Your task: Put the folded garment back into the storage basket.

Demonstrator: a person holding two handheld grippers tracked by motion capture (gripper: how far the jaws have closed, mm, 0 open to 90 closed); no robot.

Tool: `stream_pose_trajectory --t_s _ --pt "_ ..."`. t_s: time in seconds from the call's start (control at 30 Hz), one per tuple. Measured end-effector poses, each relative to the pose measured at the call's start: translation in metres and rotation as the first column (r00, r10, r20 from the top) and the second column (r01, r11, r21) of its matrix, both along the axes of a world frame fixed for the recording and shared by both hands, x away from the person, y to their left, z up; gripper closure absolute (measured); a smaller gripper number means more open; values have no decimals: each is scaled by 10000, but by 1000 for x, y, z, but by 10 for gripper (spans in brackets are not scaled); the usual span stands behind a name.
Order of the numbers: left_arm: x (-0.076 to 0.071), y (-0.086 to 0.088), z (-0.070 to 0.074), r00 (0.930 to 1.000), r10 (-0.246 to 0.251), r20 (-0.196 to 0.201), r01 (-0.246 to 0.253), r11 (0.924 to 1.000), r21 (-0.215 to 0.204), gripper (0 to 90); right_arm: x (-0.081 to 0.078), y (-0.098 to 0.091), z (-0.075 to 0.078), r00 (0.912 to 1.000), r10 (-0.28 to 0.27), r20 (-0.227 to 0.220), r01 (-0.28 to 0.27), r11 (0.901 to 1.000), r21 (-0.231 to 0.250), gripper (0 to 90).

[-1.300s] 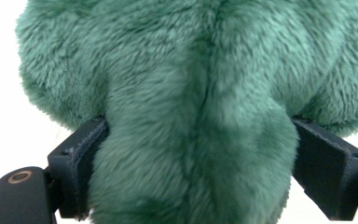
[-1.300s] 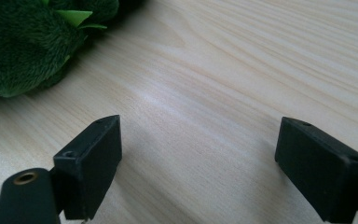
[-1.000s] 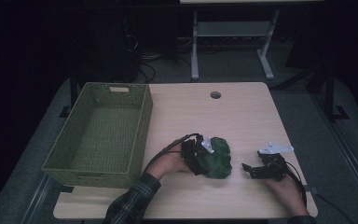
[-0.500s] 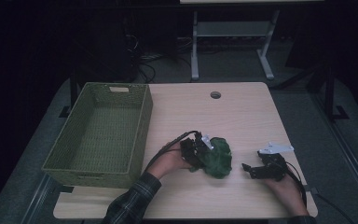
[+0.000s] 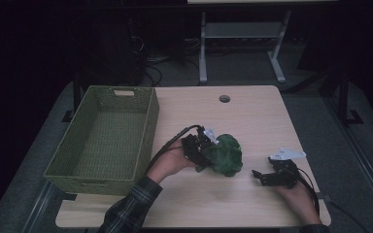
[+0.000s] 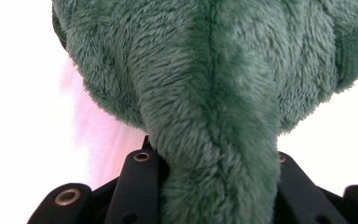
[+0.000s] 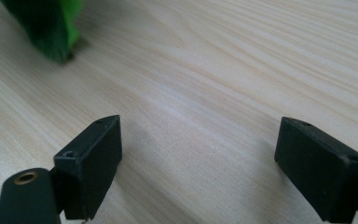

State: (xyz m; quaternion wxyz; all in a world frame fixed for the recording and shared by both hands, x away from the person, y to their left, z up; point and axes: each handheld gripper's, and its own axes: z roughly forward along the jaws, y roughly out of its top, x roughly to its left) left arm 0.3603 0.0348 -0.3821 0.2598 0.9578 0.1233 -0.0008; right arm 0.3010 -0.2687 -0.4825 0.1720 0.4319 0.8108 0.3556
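The left gripper point(image 5: 205, 149) has just closed its jaws on the green plush toy point(image 5: 224, 155), while the right gripper point(image 5: 264, 177), well apart to its right, gapes wide and empty over the wooden table point(image 5: 252, 121).

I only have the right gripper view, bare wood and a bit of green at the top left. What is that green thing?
Observer: A green plush toy; the left claw is shut on it.
Operator: Which part is clamped?
Observer: A narrow plush limb between the jaws, in the left gripper view.
Operator: Anything to drop it into?
Observer: A green woven basket stands at the table's left, seen from the high view.
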Motion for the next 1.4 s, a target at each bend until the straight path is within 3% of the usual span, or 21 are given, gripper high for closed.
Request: stream_pose_trajectory --t_s 0.37,0.67,0.93,1.4 --pt "5 37 48 9981 533 293 -525 9982 -272 692 0 0 0 10000 1 8 -1 10000 -3 144" --pt "13 89 81 9877 1359 770 -1324 9900 -483 691 0 0 0 10000 3 5 -3 10000 -3 143" --pt "13 141 102 9616 2504 1127 -2443 9675 -648 688 0 0 0 10000 -6 0 6 10000 -1 143" --pt "6 223 110 9000 4147 1342 -4068 9097 -833 688 0 0 0 10000 -60 7 60 10000 8 143"
